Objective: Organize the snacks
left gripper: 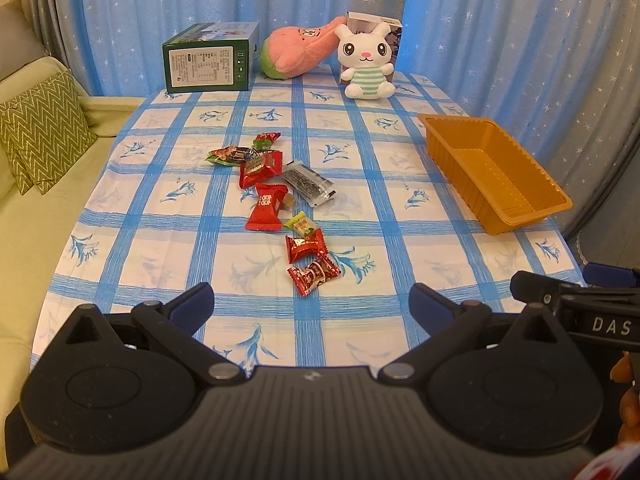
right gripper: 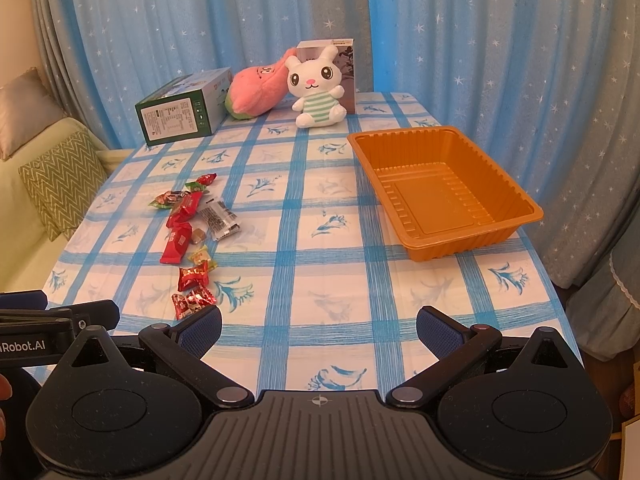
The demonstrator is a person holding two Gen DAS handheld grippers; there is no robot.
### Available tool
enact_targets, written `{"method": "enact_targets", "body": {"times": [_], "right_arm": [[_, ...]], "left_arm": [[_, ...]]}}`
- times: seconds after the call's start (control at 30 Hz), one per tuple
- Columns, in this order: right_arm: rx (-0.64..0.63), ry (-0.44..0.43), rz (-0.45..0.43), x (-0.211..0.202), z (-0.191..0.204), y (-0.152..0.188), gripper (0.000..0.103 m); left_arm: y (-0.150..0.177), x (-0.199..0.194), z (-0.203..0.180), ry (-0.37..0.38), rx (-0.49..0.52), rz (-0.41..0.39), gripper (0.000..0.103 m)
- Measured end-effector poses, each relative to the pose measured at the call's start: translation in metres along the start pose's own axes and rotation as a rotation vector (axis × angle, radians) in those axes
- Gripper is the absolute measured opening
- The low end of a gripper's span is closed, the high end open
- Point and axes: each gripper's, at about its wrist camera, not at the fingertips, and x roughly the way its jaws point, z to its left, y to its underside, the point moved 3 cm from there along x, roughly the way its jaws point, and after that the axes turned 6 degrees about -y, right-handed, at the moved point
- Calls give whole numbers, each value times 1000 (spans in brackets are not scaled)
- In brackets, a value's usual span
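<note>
Left wrist view: the left hand-held gripper (left gripper: 312, 300) hovers above the near edge of the table (left gripper: 440, 264), its jaws spread wide with nothing between them. Right wrist view: the right hand-held gripper (right gripper: 319, 326) sits likewise, wide open and holding nothing. Judged from how things lie, the task has not begun: the orange tray (right gripper: 516, 200) on the right side of the table holds nothing, and every snack is loose on the checked cloth.

The snacks (left gripper: 280, 200) form a ragged line running away from the left hand-held gripper, left of the table's centre and well apart from the orange tray. Most are small red foil packets with crimped, twisted ends; the nearest red packet (left gripper: 314, 274) lies just beyond the left fingertips. Among them lie a flat clear sachet with dark contents (left gripper: 308, 182), a small yellow-green candy (left gripper: 300, 224) and a green-ended wrapper (left gripper: 228, 156) (printing too small to read). All presumably still need moving into the orange tray.

At the far edge stand a green box (left gripper: 208, 60) and two plush toys.
</note>
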Motion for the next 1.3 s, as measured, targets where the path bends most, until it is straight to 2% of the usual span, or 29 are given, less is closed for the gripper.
{"method": "enact_targets", "body": {"times": [0.8, 1.03, 1.3], "right_arm": [[1, -2, -3, 2, -1, 1, 103], [-20, -23, -15, 17, 2, 1, 102], [-64, -93, -15, 59, 23, 9, 102]], "left_arm": [[-1, 1, -3, -8, -3, 3, 103], [-5, 20, 10, -39, -10, 26, 102], [-15, 57, 51, -22, 39, 46, 97]]}}
